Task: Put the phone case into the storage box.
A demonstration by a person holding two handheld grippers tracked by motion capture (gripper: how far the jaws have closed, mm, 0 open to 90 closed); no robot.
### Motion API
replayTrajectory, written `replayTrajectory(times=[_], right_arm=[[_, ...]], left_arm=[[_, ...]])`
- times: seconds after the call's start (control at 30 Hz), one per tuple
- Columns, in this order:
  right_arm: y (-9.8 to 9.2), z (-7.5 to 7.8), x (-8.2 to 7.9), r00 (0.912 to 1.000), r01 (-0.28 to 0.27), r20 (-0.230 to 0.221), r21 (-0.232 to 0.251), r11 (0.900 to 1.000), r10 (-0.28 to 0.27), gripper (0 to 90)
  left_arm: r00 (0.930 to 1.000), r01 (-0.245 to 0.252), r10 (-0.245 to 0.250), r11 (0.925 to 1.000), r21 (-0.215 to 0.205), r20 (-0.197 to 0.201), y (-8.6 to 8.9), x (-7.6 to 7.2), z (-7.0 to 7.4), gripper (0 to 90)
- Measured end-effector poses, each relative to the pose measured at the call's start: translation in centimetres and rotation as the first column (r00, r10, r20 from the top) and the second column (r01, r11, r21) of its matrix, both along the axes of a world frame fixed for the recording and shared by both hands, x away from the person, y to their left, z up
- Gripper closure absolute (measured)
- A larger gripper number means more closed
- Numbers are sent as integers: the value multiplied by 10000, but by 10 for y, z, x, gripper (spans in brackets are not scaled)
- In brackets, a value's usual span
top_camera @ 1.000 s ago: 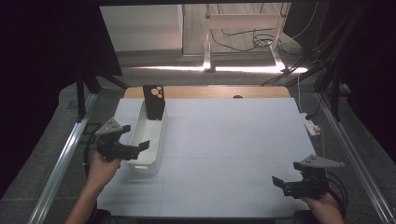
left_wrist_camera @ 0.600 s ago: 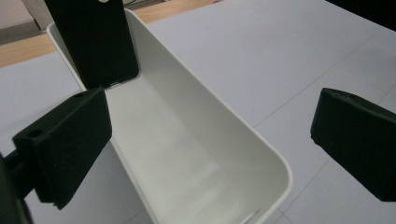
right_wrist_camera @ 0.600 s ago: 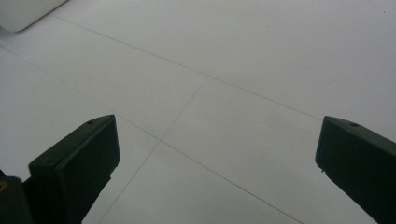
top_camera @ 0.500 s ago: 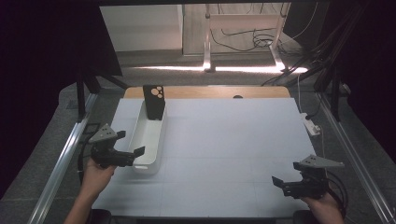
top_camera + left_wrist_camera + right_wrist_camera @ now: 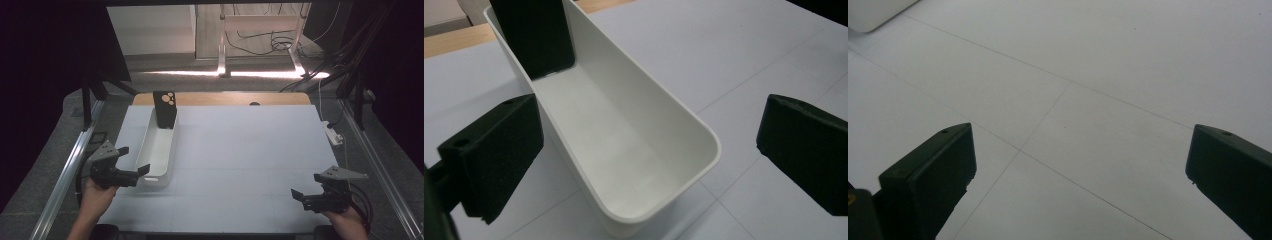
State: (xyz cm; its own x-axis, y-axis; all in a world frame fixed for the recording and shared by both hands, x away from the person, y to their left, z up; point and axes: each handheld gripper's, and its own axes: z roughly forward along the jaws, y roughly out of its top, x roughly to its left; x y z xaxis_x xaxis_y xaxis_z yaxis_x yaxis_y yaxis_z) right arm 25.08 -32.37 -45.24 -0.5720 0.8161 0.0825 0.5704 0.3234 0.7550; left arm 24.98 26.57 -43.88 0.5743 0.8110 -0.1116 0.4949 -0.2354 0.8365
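A long white bin lies lengthwise on the left part of the white table. A black flat case with round holes stands upright at its far end. My left gripper is open at the bin's near left corner, pointing right. In the left gripper view the bin's near end sits between the wide-apart jaws of the left gripper, and the black case leans at the far wall; the bin holds nothing else. My right gripper is open near the front right, over bare table.
The white mat has thin grid lines, with a wooden strip along the far edge. A white power strip lies off the right edge. Metal rails run along both sides. A corner of the bin shows in the right gripper view.
The left gripper has drawn back toward the near edge and slightly left, and now points right at the bin's near corner. The right gripper has not moved.
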Motion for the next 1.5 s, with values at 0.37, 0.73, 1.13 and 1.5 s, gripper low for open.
replayTrajectory(times=[0.37, 0.73, 1.13, 1.5], right_arm=[[0, 0, 0, 10000, -31, 24, -14, 10000, 31, 0], [1, 0, 0, 10000, -62, 39, -42, 10000, 62, 0], [1, 0, 0, 10000, -72, 44, -46, 10000, 72, 0], [1, 0, 0, 10000, -88, 41, -68, 9999, 89, 0]], left_arm=[[10000, -77, 77, 10000, 39, -43, 3, -13, -2, 0], [9996, -255, 256, 9997, 50, -126, 9, -25, -7, 0], [9992, -336, 341, 9992, 219, -223, 12, -36, -11, 0], [9983, -399, 410, 9988, 285, -403, 15, -46, -17, 0]])
